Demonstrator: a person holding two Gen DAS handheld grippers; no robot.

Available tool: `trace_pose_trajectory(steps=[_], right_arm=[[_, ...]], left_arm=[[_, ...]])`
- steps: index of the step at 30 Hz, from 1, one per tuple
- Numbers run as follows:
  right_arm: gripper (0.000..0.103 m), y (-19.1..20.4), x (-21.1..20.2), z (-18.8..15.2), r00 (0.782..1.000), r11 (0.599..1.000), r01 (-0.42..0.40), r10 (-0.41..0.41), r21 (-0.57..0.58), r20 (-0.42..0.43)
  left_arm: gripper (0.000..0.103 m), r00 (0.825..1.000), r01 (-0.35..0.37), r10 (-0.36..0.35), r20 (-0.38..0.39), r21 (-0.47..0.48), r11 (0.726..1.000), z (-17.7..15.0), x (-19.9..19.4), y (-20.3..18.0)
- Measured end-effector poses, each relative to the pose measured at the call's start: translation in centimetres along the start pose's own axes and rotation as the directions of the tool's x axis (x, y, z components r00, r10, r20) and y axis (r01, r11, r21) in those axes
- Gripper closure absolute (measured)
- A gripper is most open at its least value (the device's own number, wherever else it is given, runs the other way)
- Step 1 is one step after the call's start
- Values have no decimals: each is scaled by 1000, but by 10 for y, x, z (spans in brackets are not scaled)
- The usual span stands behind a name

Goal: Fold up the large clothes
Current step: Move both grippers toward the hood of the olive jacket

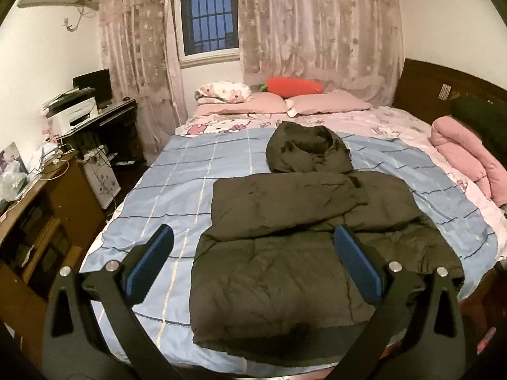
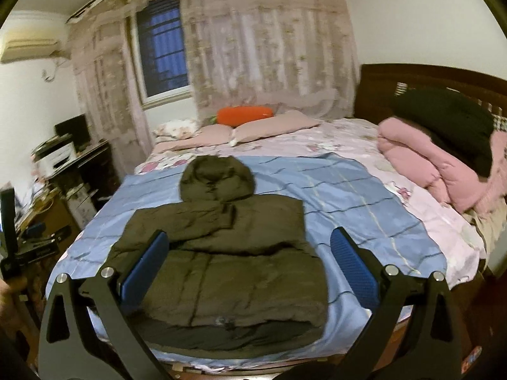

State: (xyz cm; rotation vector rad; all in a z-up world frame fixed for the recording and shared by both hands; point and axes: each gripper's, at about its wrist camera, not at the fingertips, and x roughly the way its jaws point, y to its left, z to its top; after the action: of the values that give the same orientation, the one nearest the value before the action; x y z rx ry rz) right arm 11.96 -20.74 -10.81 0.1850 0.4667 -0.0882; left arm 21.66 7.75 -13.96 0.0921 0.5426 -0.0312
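Observation:
A dark olive padded jacket (image 1: 285,247) lies flat on the blue checked sheet (image 1: 177,190) of the bed, hood (image 1: 310,150) pointing to the pillows, a sleeve folded across its chest. It also shows in the right wrist view (image 2: 228,262). My left gripper (image 1: 253,259) is open and empty, held above the jacket's lower half near the foot of the bed. My right gripper (image 2: 250,262) is open and empty, also above the jacket's lower half. Neither touches the cloth.
Pink pillows (image 1: 329,101) and an orange carrot cushion (image 1: 294,87) lie at the far end. A folded pink quilt (image 2: 421,164) with a black garment (image 2: 450,120) lies on the right side. A desk with a printer (image 1: 76,114) and a wooden cabinet (image 1: 41,221) stand left.

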Motion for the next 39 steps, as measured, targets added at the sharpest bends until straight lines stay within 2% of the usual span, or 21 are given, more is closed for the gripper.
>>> trace_pose_trajectory(steps=[4, 8, 17, 31, 39], right_arm=[[1, 21, -3, 2, 1000, 999, -25, 25, -36, -3], [1, 34, -6, 4, 999, 998, -32, 32, -50, -4], [1, 45, -2, 5, 1000, 997, -22, 20, -72, -19], [1, 38, 45, 6, 996, 997, 30, -35, -71, -76], [1, 45, 93, 28, 994, 993, 46, -57, -110, -98]], left_arm=[[2, 1000, 27, -27, -4, -10, 1000, 0, -11, 0], [2, 1000, 26, -26, -1, 21, 999, -1, -17, -5], [2, 998, 49, -48, -27, 13, 999, 0, -4, -8], [2, 995, 90, -89, -48, 14, 996, 24, 51, -22], [2, 992, 118, -118, -44, 7, 993, 57, 101, -30]])
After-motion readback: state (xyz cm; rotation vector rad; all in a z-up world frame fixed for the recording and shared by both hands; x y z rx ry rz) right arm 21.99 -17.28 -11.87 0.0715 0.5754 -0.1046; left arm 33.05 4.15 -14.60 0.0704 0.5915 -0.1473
